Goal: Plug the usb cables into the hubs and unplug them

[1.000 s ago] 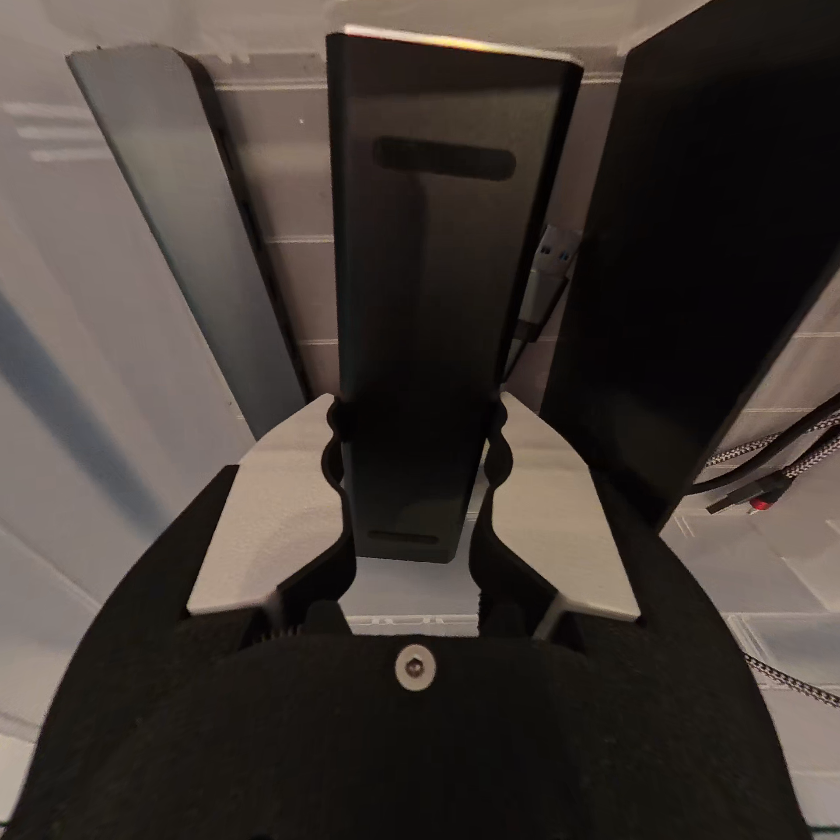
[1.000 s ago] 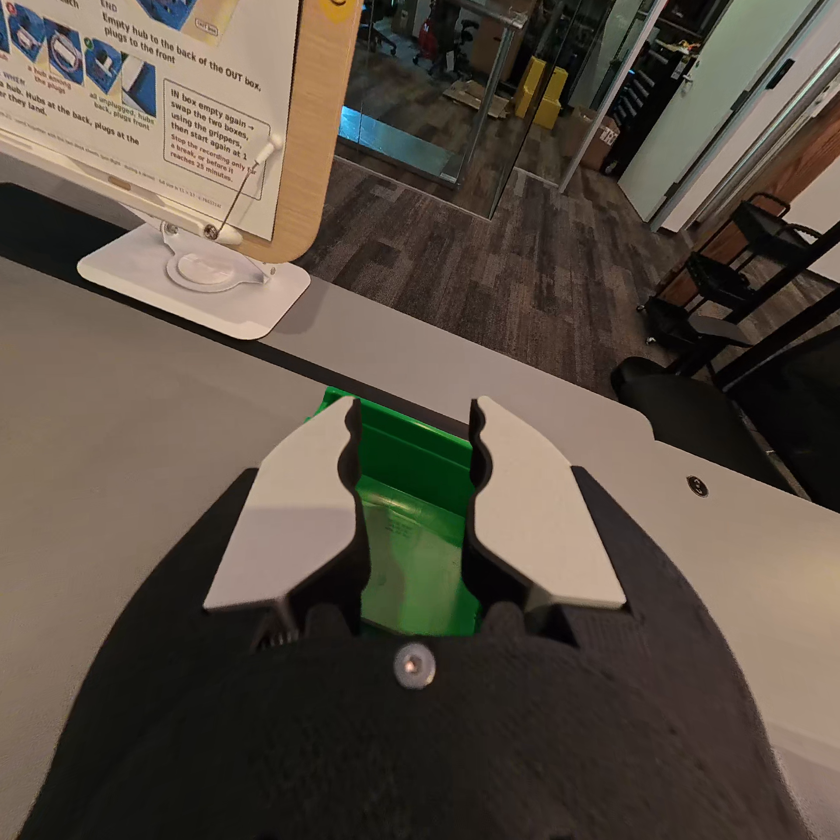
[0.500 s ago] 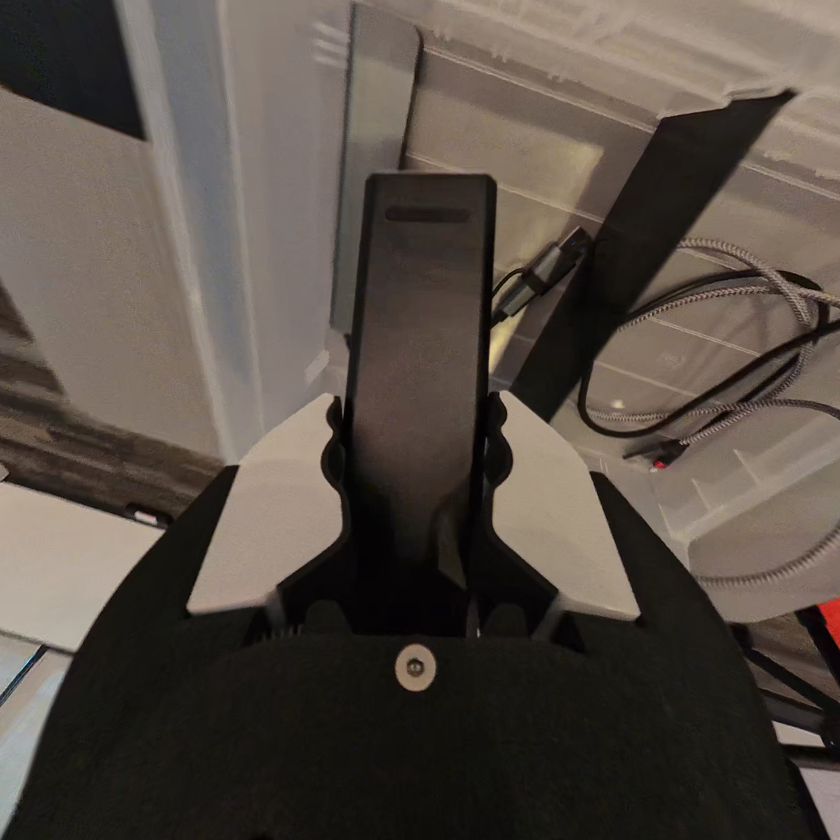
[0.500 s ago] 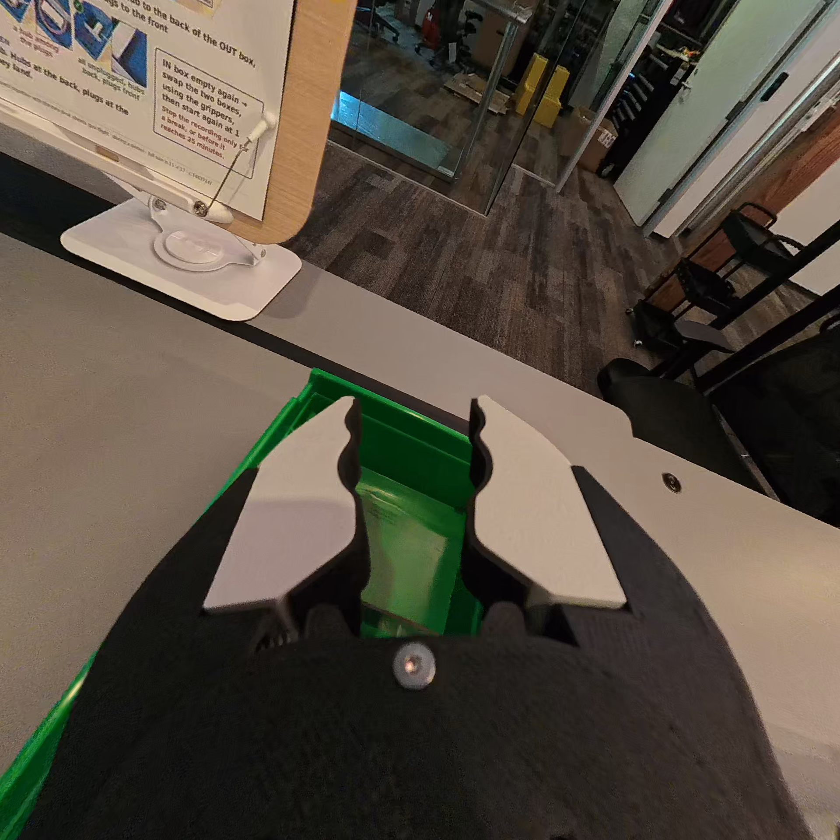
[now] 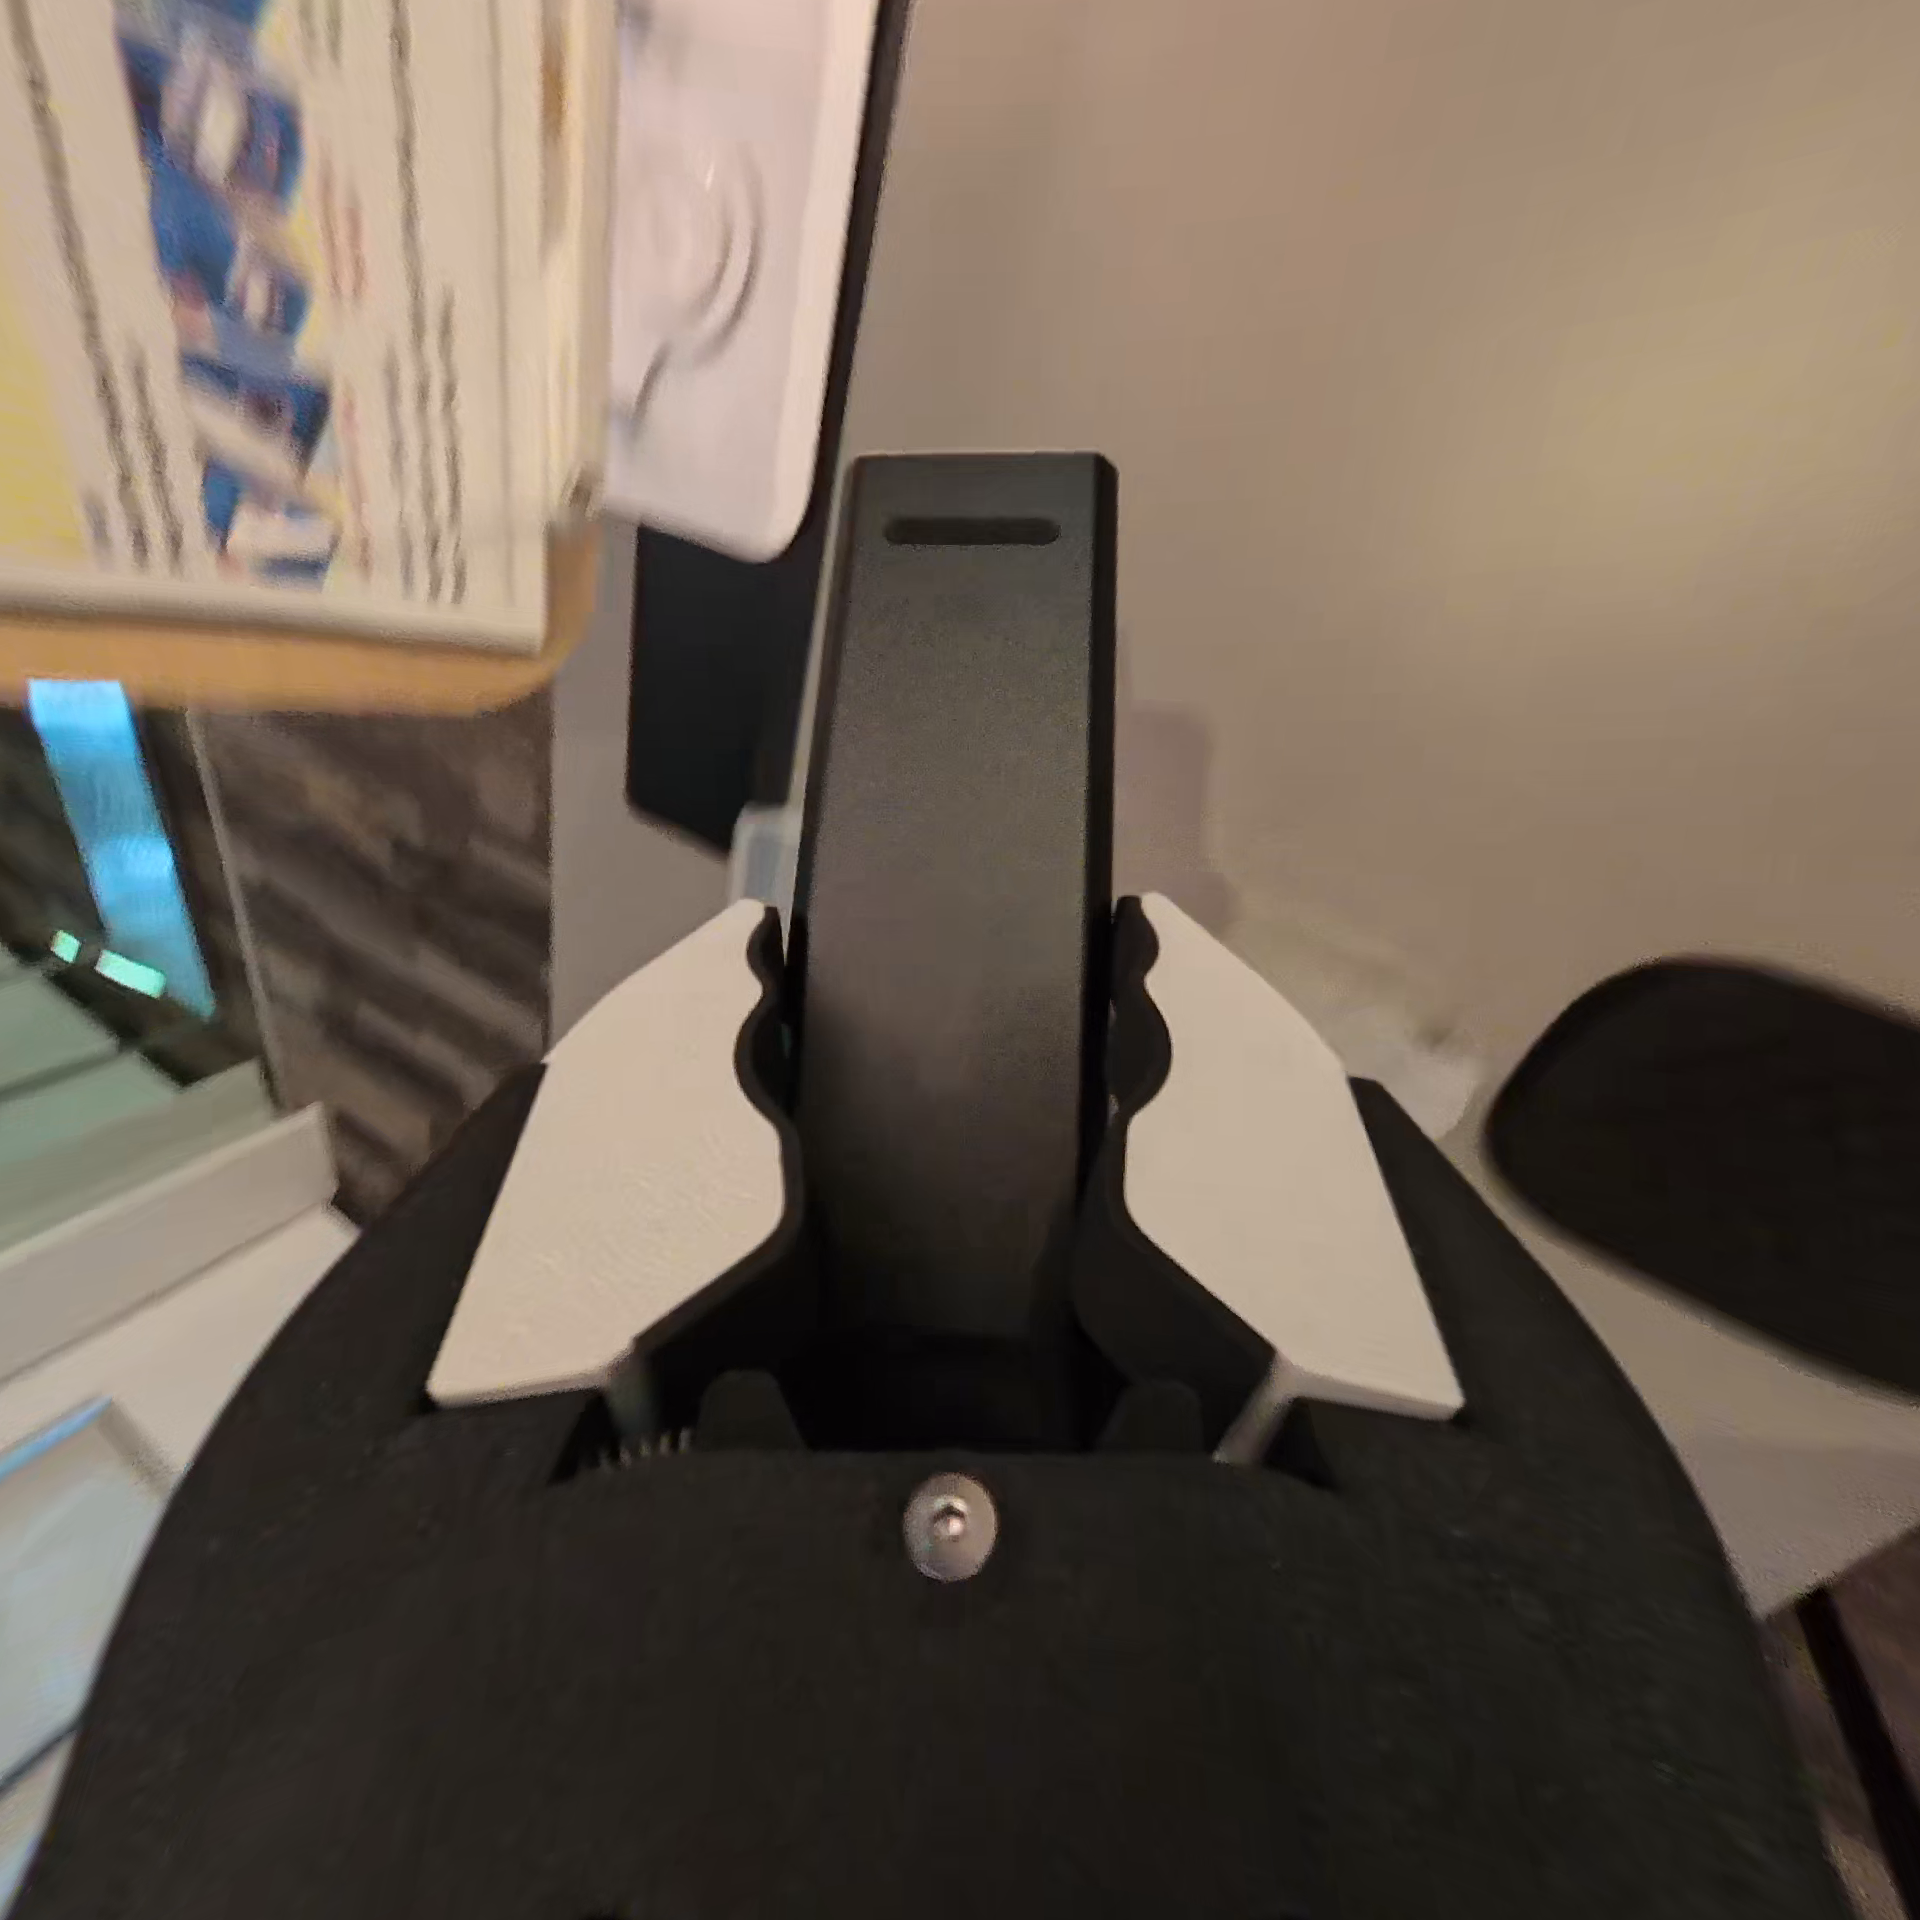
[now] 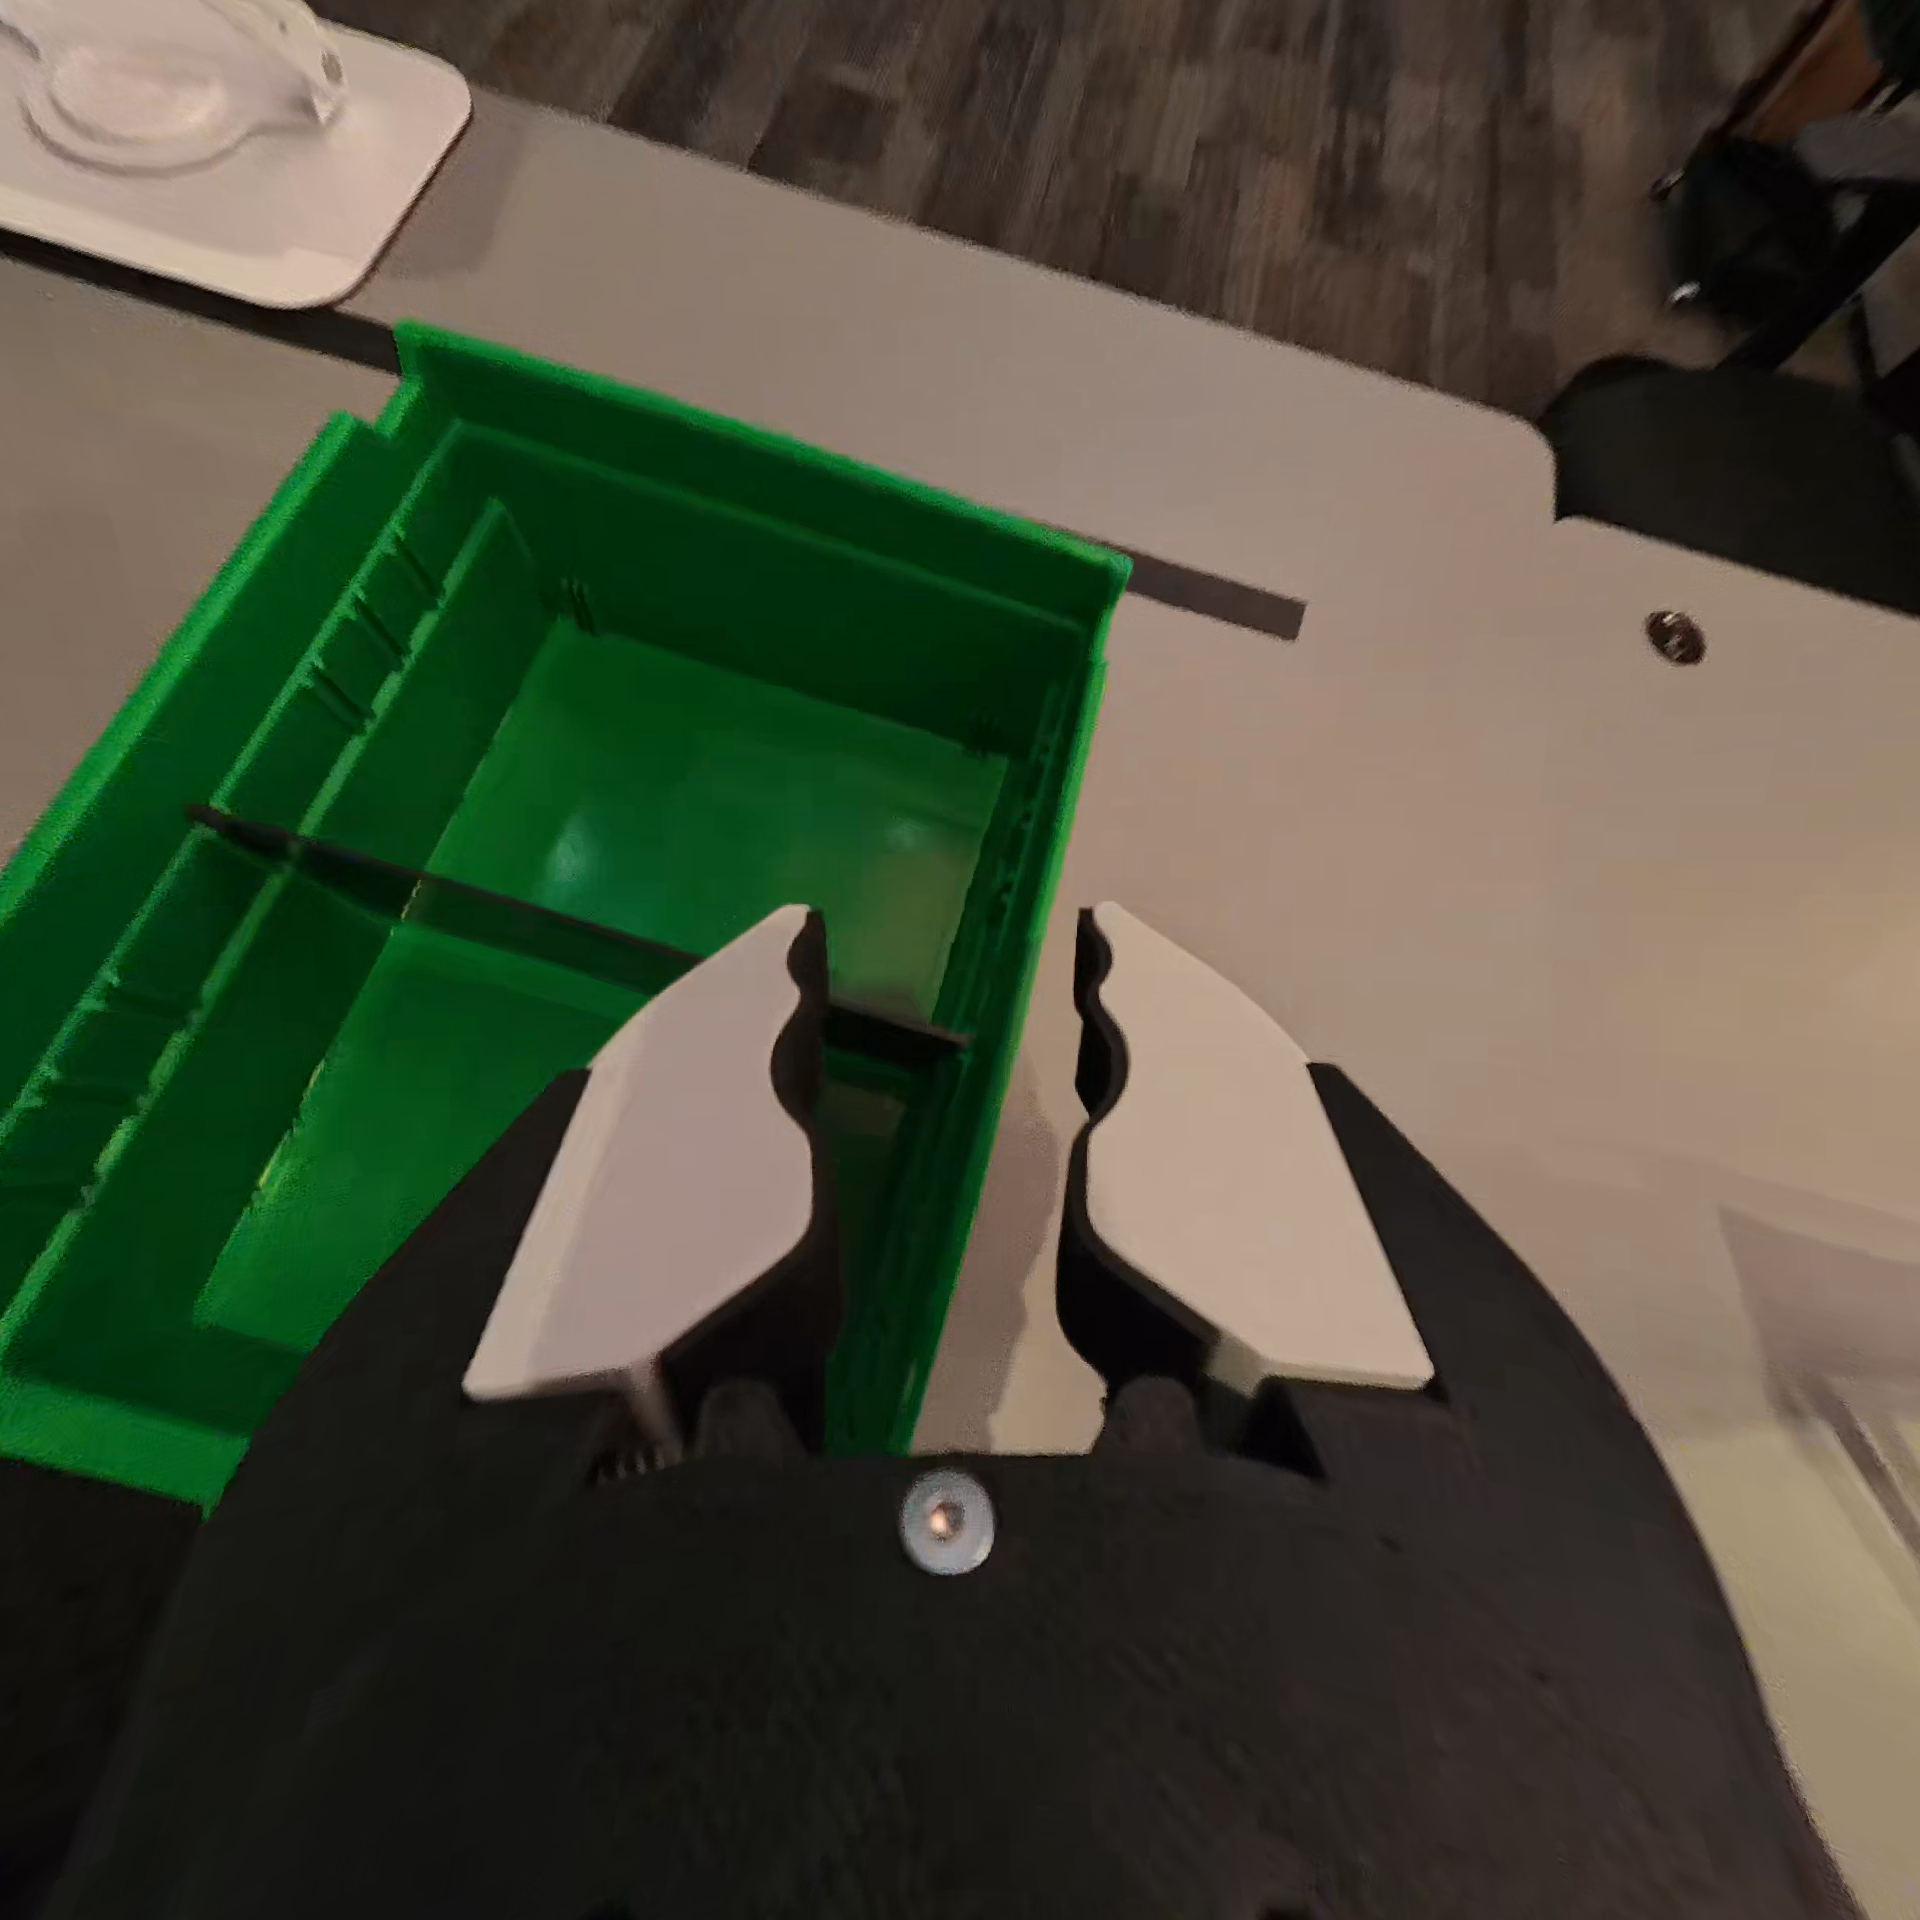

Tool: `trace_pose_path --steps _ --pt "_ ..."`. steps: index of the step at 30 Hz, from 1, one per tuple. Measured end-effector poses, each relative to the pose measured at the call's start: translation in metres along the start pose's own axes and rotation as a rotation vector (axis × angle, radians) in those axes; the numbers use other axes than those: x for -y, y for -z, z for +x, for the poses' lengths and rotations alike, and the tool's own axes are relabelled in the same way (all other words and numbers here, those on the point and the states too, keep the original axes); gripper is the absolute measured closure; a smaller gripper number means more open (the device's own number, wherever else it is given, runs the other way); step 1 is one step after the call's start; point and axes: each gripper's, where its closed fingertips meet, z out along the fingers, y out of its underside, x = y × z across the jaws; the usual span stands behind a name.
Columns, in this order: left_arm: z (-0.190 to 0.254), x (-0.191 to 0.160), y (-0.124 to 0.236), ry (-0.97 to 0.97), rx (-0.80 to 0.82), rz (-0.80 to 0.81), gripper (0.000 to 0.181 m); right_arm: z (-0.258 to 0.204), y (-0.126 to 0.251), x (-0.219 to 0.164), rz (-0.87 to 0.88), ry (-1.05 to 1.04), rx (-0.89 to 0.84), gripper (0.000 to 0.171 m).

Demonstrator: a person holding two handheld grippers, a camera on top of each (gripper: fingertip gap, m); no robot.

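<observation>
My left gripper [image 5: 951, 925] is shut on a long dark hub [image 5: 961, 831] that sticks out forward between the fingers, with a slot near its far end. It is held in the air over the grey table [image 5: 1455, 520]. My right gripper [image 6: 951, 925] is open and empty, hovering over the right wall of a green bin [image 6: 582, 790]. The bin has a dark divider [image 6: 468, 894] across it and both compartments look empty. No cables show in either view.
An instruction board on a wooden stand [image 5: 291, 343] with a white base [image 6: 208, 156] stands at the table's far edge. A dark chair [image 5: 1714, 1174] shows at the right. The wood-pattern floor [image 6: 1143, 156] lies beyond the table edge. One gripper's finger ends stand about 55 centimetres off the other's.
My left gripper lifted the hub out of the clear box of hubs and cables and swung it over the table. My right gripper tilted down and moved right over the green bin.
</observation>
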Motion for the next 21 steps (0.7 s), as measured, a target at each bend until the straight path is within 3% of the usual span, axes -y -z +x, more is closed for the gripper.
trace_pose_path --steps 4,8,10,14,21 --pt "0.064 0.076 -0.029 0.018 -0.071 0.22 0.121 0.012 -0.008 -0.032 -0.082 -0.057 0.019 0.122" --pt "0.112 0.112 -0.087 0.05 -0.168 0.248 0.121 0.006 -0.018 -0.067 -0.202 -0.166 0.13 0.127" --pt "0.125 0.115 -0.118 0.07 -0.204 0.224 0.121 -0.004 -0.022 -0.082 -0.274 -0.235 0.221 0.142" --pt "0.13 0.102 -0.168 0.137 -0.237 0.132 0.121 -0.014 -0.029 -0.095 -0.377 -0.44 0.337 0.154" --pt "0.127 0.093 -0.185 0.318 -0.355 0.176 0.121 0.007 -0.017 -0.103 -0.397 -0.509 0.24 0.155"
